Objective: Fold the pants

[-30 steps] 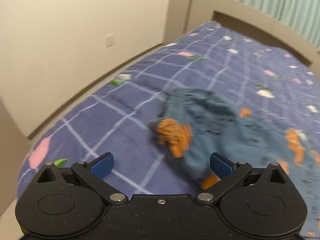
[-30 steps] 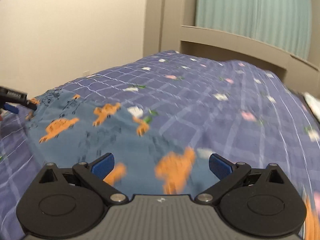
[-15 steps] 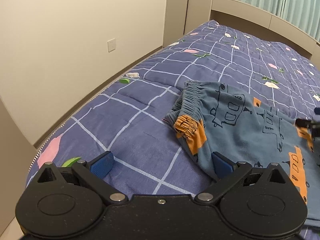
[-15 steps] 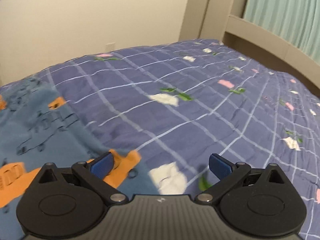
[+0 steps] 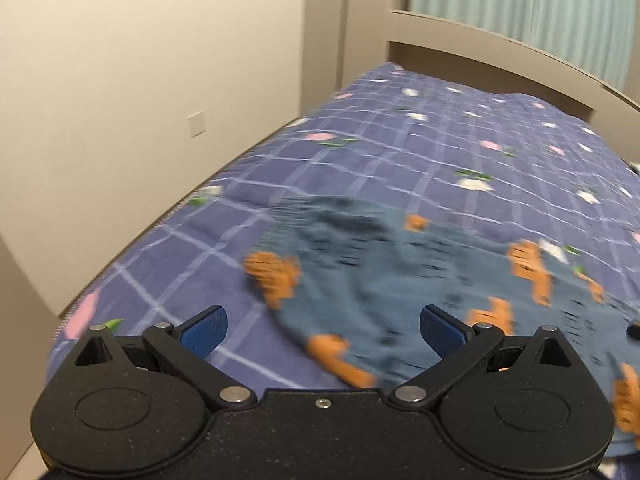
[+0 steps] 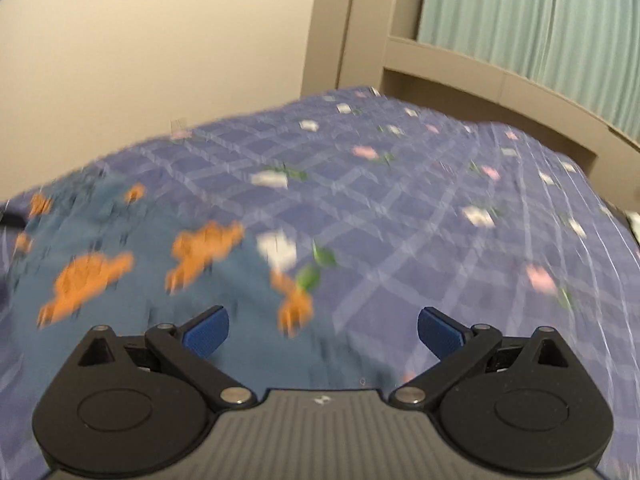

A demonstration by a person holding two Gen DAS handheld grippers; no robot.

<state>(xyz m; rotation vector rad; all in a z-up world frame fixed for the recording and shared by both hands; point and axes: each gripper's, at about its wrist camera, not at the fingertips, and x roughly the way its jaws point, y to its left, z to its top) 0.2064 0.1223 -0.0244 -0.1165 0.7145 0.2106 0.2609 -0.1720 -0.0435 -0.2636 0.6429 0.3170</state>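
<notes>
Blue-grey pants (image 5: 400,280) with orange vehicle prints lie spread on the bed, blurred by motion in both views. My left gripper (image 5: 323,330) hovers open over the near edge of the pants, with nothing between its blue pads. In the right wrist view the pants (image 6: 120,264) fill the lower left. My right gripper (image 6: 323,330) is open above their right edge, holding nothing. A dark tip of the left gripper (image 6: 12,218) pokes in at the left edge of that view.
The bed has a purple checked cover (image 5: 460,152) with small flower prints. A beige wall (image 5: 120,100) with a socket runs along the bed's left side. A beige headboard (image 5: 500,52) and green curtain (image 5: 520,4) stand at the far end.
Both cameras have swung: the left one tilted up and came closer over the pants; the right one turned back left, bringing more of the pants into view. Both grippers stay open.
</notes>
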